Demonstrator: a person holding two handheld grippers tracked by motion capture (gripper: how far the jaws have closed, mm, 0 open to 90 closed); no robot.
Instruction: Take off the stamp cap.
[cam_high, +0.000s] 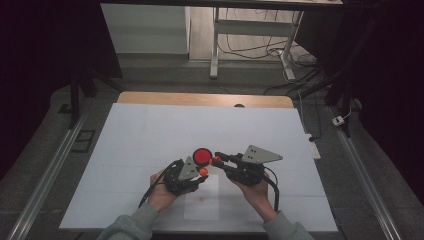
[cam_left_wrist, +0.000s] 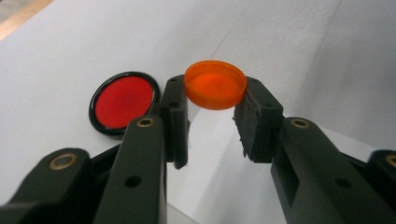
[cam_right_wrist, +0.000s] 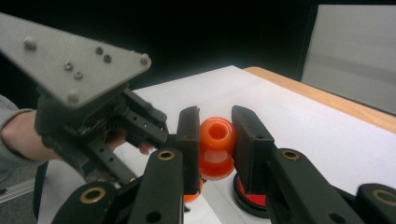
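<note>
- Our left gripper (cam_left_wrist: 212, 123) is clamped on an orange cap (cam_left_wrist: 215, 84), pinched by its rim just beside the red disc (cam_left_wrist: 122, 101). The shallow, smooth plastic could pop out if we twist.
- Our right gripper (cam_right_wrist: 215, 140) is clamped on a small orange bottle (cam_right_wrist: 217, 147), just above the red disc. Its rounded, glossy body may slide between the flat pads.
- The red disc, black-rimmed and flat, lies on the white table (cam_high: 150, 135); bringing cap and bottle together off-centre could knock it.

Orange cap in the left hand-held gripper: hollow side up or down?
Hollow side up. The orange cap, clamped between the left hand-held gripper pads, shows its raised rim and inner floor.
</note>
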